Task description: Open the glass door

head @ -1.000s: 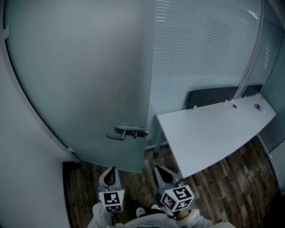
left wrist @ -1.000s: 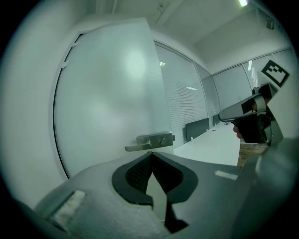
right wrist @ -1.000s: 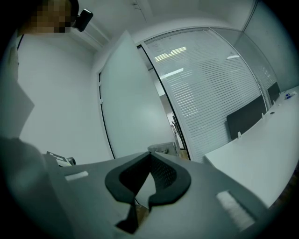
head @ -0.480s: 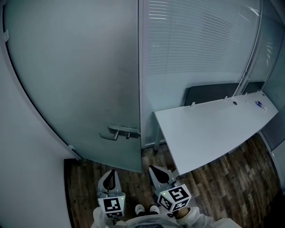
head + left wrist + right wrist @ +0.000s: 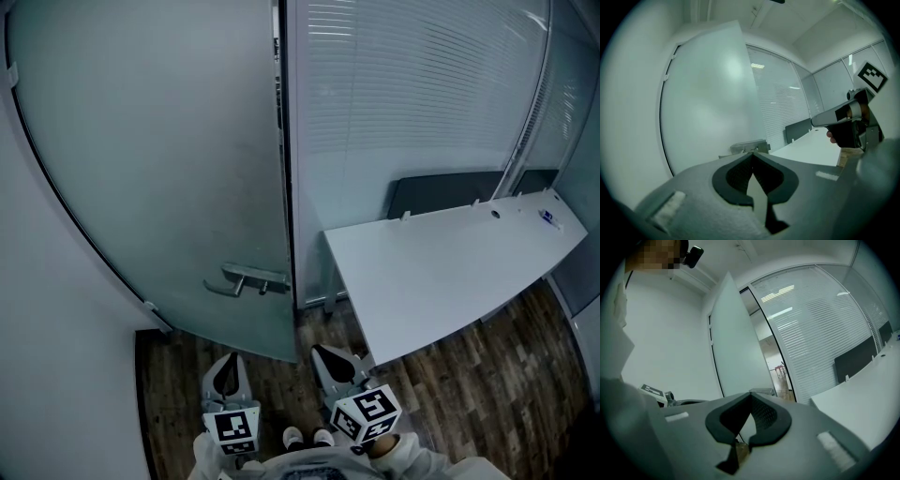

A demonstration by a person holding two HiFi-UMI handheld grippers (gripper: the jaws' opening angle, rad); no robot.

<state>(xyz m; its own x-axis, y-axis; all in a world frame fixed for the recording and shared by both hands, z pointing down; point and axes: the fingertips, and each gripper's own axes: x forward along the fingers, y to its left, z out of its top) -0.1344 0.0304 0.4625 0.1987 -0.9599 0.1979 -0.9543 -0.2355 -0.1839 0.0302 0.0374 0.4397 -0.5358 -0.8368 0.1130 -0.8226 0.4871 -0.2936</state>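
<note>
The frosted glass door [image 5: 159,169] stands ajar, its free edge apart from the frame. Its metal lever handle [image 5: 242,280] sits low near that edge. My left gripper [image 5: 228,371] hangs below the handle, shut and holding nothing, not touching the door. My right gripper [image 5: 336,362] is beside it to the right, also shut and empty. In the left gripper view the left gripper [image 5: 753,153] points at the handle [image 5: 747,146]. In the right gripper view the right gripper [image 5: 750,393] faces the door's edge [image 5: 736,348], with a corridor showing through the gap.
A white desk [image 5: 450,272] stands close on the right, with a dark panel [image 5: 450,192] behind it. A glass wall with blinds [image 5: 412,84] runs behind the desk. A white wall [image 5: 47,328] bounds the left. The floor is dark wood [image 5: 469,394].
The door's free edge and handle have swung leftward in the head view, widening the gap at the frame. Both grippers have drawn slightly toward the bottom of the view.
</note>
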